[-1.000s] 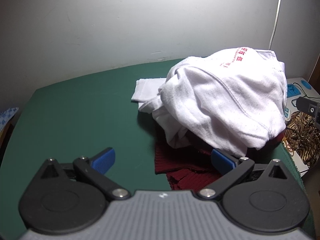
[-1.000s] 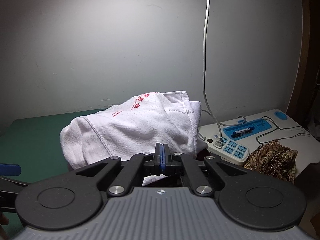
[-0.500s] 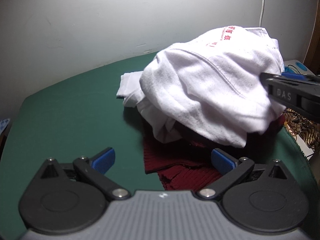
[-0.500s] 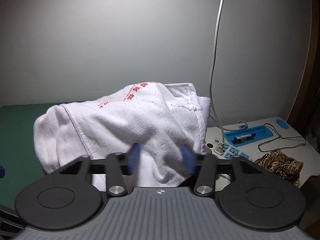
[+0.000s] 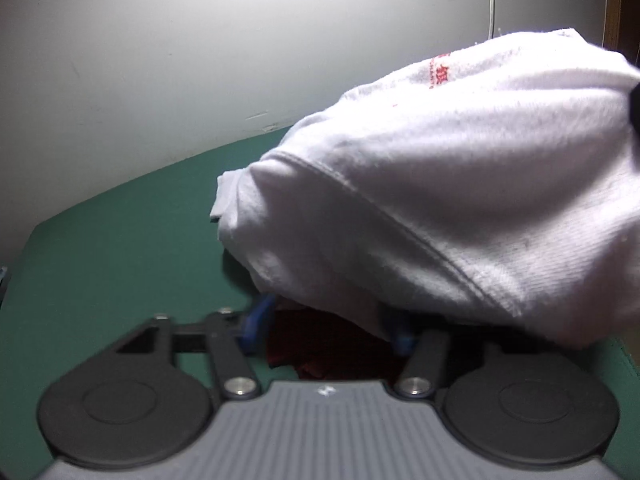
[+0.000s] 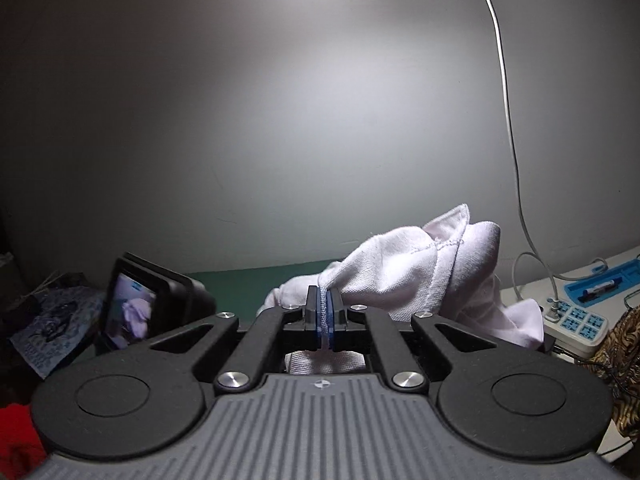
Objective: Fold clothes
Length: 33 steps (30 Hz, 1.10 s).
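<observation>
the right gripper (image 6: 324,312) pinches the white shirt (image 6: 404,280); the left gripper (image 5: 326,330), fingers apart, sits under the shirt's edge, above a red garment (image 5: 320,352).

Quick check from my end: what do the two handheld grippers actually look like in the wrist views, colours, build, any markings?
Both look alike. The left gripper and right gripper each have a grey ribbed body with a small white emblem at its front edge, flanked by two round black discs. Black linkage arms with silver pivot bolts carry blue finger pads. No cables, hands or sleeves show on either.
</observation>
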Available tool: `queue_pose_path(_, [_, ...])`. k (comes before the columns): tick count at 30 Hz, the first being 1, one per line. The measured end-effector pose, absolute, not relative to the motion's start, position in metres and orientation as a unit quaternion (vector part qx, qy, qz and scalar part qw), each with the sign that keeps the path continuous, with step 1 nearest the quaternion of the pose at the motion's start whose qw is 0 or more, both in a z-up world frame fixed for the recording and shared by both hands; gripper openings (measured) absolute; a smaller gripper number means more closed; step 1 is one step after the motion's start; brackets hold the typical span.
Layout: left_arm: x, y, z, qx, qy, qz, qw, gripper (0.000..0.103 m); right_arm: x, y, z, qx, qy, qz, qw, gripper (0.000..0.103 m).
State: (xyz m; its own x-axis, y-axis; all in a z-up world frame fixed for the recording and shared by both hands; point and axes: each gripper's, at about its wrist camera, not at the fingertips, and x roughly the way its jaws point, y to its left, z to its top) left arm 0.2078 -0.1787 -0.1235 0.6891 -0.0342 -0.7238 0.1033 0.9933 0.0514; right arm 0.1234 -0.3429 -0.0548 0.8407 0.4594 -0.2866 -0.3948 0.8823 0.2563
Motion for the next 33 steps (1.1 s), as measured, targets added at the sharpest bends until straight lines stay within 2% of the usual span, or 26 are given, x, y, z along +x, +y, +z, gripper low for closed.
queue_pose_path(5, [0.190,-0.165,-0.093,0.010,0.351,-0.033,0.936,0.000,0.113,-0.353,-0.031,0.161,0.116,0.263,0.944,0.000])
queue_pose_path(8, [0.169,-0.154,-0.062,-0.001,0.300,-0.026,0.953,0.000,0.109,-0.348,-0.025,0.150,0.106,0.239,0.954,0.000])
queue_pose_path(9, [0.163,-0.151,-0.054,0.002,0.289,-0.021,0.957,0.000,0.109,-0.346,-0.026,0.143,0.108,0.220,0.959,0.006])
queue_pose_path(11, [0.156,-0.146,-0.044,0.010,0.279,-0.015,0.960,0.000,0.108,-0.344,-0.029,0.130,0.116,0.178,0.968,0.039])
queue_pose_path(12, [0.153,-0.144,-0.047,0.009,0.286,-0.018,0.958,0.003,0.111,-0.348,-0.034,0.125,0.132,0.142,0.973,0.063])
queue_pose_path(13, [0.150,-0.141,-0.054,0.005,0.294,-0.023,0.955,0.007,0.116,-0.353,-0.044,0.121,0.145,0.110,0.976,0.076])
queue_pose_path(14, [0.147,-0.139,-0.060,0.001,0.303,-0.029,0.953,0.032,0.122,-0.357,-0.054,0.116,0.160,0.082,0.977,0.078])
queue_pose_path(15, [0.144,-0.138,-0.070,-0.002,0.309,-0.035,0.951,0.071,0.134,-0.359,-0.067,0.106,0.181,0.067,0.975,0.078])
queue_pose_path(16, [0.144,-0.140,-0.082,-0.004,0.310,-0.039,0.950,0.088,0.145,-0.362,-0.080,0.097,0.201,0.053,0.973,0.078])
queue_pose_path(17, [0.144,-0.145,-0.094,-0.006,0.309,-0.041,0.950,0.100,0.157,-0.364,-0.093,0.087,0.222,0.038,0.970,0.078])
queue_pose_path(18, [0.149,-0.150,-0.105,-0.003,0.319,-0.042,0.947,0.102,0.168,-0.367,-0.105,0.083,0.242,0.025,0.966,0.078])
queue_pose_path(20, [0.165,-0.163,-0.126,0.007,0.353,-0.042,0.935,0.099,0.193,-0.376,-0.124,0.106,0.281,0.014,0.954,0.071])
queue_pose_path(21, [0.174,-0.170,-0.136,0.012,0.369,-0.042,0.928,0.093,0.203,-0.380,-0.132,0.120,0.296,0.013,0.948,0.052])
queue_pose_path(22, [0.183,-0.176,-0.146,0.016,0.385,-0.041,0.922,0.088,0.207,-0.384,-0.135,0.142,0.302,0.026,0.942,0.021])
queue_pose_path(23, [0.190,-0.181,-0.155,0.019,0.401,-0.040,0.915,0.076,0.204,-0.388,-0.138,0.162,0.307,0.039,0.937,0.009])
queue_pose_path(25, [0.202,-0.182,-0.168,-0.002,0.438,-0.056,0.897,0.034,0.196,-0.383,-0.124,0.177,0.288,0.065,0.939,0.009])
queue_pose_path(26, [0.203,-0.181,-0.165,-0.016,0.441,-0.060,0.895,0.008,0.189,-0.378,-0.114,0.180,0.271,0.083,0.942,0.009])
queue_pose_path(29, [0.190,-0.173,-0.132,-0.046,0.403,-0.056,0.912,0.004,0.169,-0.370,-0.070,0.183,0.207,0.148,0.950,0.009])
queue_pose_path(33, [0.157,-0.160,-0.049,-0.032,0.295,-0.049,0.954,0.004,0.156,-0.370,-0.005,0.201,0.117,0.217,0.948,0.008])
